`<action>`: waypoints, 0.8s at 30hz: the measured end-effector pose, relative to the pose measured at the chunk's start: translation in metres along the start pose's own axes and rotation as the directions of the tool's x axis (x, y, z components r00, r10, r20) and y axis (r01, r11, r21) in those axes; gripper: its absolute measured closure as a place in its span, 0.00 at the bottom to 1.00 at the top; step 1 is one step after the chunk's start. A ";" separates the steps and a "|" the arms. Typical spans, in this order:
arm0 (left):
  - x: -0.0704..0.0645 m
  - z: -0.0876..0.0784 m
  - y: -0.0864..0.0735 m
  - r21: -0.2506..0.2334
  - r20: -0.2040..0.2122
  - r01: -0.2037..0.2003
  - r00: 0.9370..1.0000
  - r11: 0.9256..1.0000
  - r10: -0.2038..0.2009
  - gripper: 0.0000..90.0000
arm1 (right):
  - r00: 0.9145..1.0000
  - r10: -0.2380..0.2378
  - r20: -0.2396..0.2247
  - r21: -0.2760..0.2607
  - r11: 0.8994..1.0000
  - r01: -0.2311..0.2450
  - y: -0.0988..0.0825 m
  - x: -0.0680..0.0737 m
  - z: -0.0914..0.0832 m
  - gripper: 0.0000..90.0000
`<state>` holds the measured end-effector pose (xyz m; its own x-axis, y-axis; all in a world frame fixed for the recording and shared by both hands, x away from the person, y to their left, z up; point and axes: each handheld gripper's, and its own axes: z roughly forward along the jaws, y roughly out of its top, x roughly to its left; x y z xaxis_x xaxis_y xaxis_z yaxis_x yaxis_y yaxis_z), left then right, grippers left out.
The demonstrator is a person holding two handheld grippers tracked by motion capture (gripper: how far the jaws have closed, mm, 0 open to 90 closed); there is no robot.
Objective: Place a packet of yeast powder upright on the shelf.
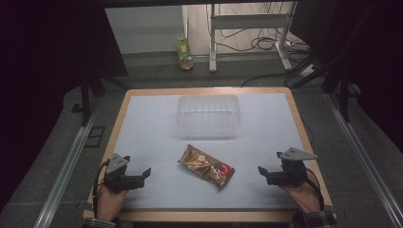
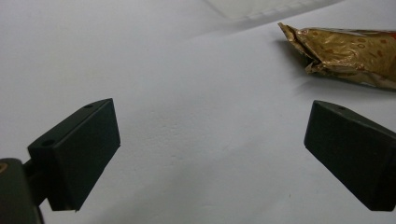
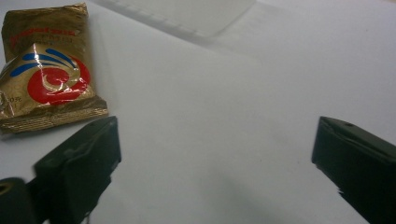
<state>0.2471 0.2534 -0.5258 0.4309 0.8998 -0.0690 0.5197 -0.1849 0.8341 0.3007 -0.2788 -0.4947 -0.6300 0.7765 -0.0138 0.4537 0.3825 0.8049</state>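
A gold snack packet (image 1: 206, 166) lies on the table (image 1: 157, 118) between the left gripper (image 1: 145, 173) and right gripper (image 1: 263, 172), both spread and holding nothing.

A gold foil snack packet (image 1: 206, 166) lies flat on the white table surface, near the front and about midway across it. It sits at a slant, one crimped end pointing toward the far left, the other toward the near right. The foil is crinkled and shiny, with small reddish marks along it. In the right gripper view the packet (image 3: 45, 70) shows a red swirl with blue strokes and red lettering above it. Its seams are sealed.
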 end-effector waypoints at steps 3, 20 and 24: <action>0.000 0.000 0.000 0.001 0.000 0.000 1.000 1.000 0.000 0.04 | 1.000 -0.004 0.003 0.013 1.000 0.004 0.001 0.000 -0.001 0.28; -0.002 -0.001 0.001 -0.020 0.036 -0.001 0.999 1.000 0.001 0.04 | 0.993 -0.101 -0.065 0.065 0.992 0.105 0.008 0.012 -0.009 0.97; -0.002 -0.002 0.002 -0.028 0.045 -0.004 0.999 1.000 0.005 0.04 | 0.991 -0.108 -0.085 0.068 0.991 0.113 0.009 0.013 -0.008 0.99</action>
<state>0.2455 0.2518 -0.5232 0.4661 0.8802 -0.0893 0.4974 -0.1772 0.8492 0.2916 -0.2698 -0.4826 -0.7263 0.6856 -0.0500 0.4209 0.5010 0.7562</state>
